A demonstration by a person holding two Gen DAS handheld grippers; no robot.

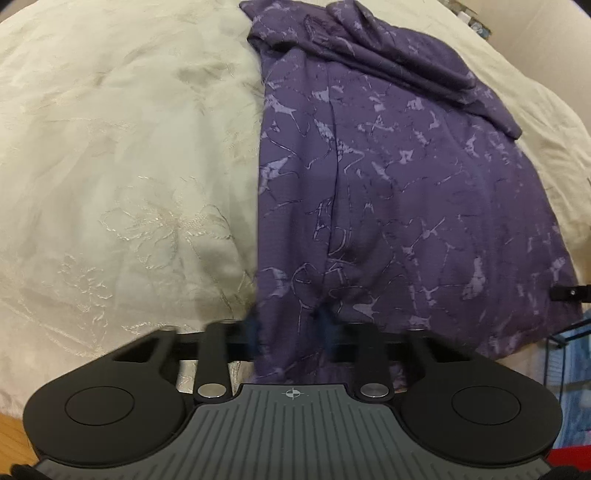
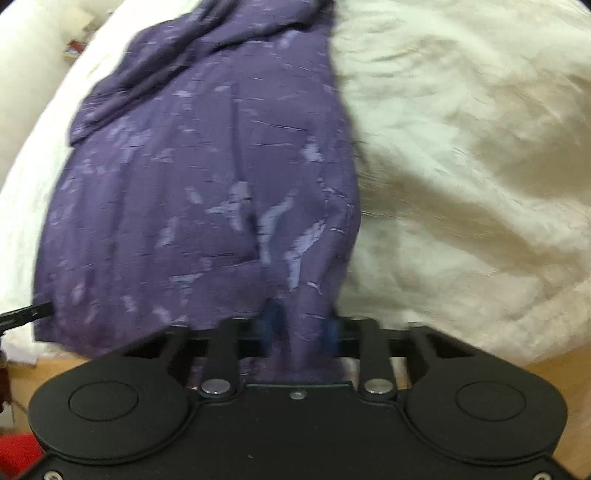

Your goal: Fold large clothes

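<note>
On the cream embroidered bedspread (image 1: pixel 122 177), purple marbled thin-fabric garment (image 1: pixel 388 177) lies lengthwise. Left gripper (image 1: pixel 290 328) and right gripper (image 2: pixel 301 325) jaws clenched on its near hem. Thin bites likely slip; fold skews.

This is looking like a home bedroom. A cream bedspread (image 1: pixel 129 166) with stitched flowers is covering a wide bed and filling most of both views. A purple garment (image 1: pixel 406 184) is lying on it. Wood floor (image 2: pixel 554 369) is showing at 4 o'clock in the right view, and household clutter (image 1: pixel 476 22) is sitting at 1 o'clock in the left.
</note>
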